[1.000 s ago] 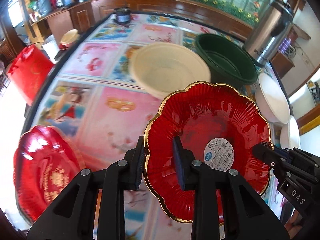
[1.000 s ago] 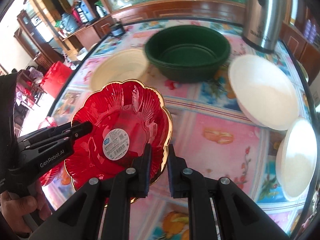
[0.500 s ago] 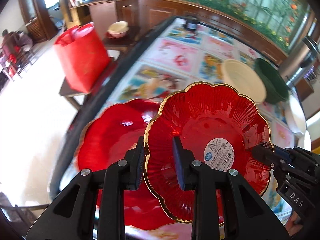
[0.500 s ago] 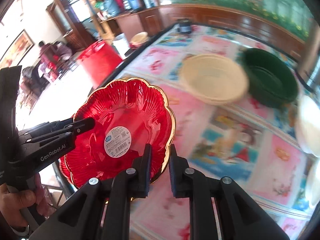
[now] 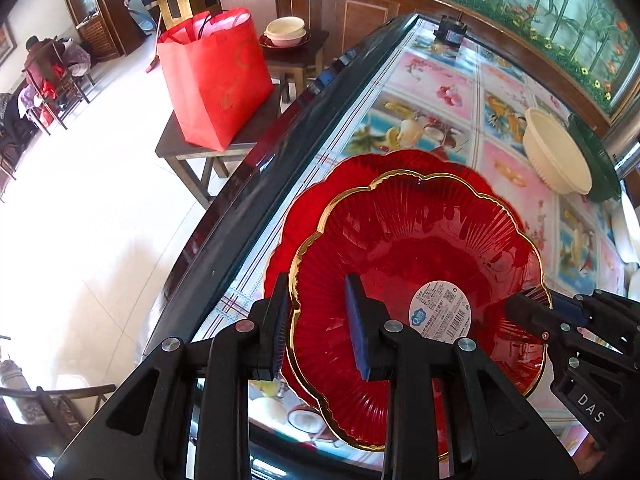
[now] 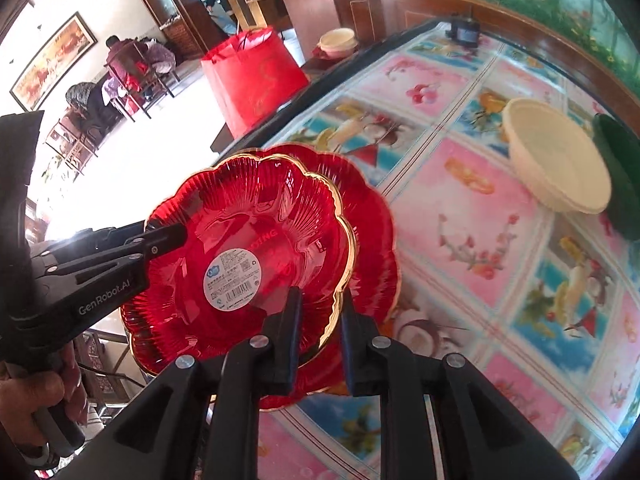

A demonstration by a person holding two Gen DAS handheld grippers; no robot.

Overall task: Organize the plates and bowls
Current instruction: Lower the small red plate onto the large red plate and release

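Now the red gold-rimmed plate point(image 5: 416, 264) sits btwn both jaw pairs over a second red plate point(image 6: 372, 216), left gripper point(image 5: 320, 332) pinching its rim, right gripper point(image 6: 318, 334) jaws opening w/ the rim between; prob. stiff, glossy, brittle, so hold at rim.

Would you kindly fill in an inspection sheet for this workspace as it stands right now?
Surface: table under a bright fruit-print cloth.
Job's things: gold-rimmed red plate over a second red plate; cream bowl beside green bowl.
Clutter: small black object at the far table edge.
Grippers: left gripper clamps the plate's rim; right gripper straddles the opposite rim, jaws opening.
Cables: nothing seen.
Surroundings: red bag on a side table; people seated beyond.
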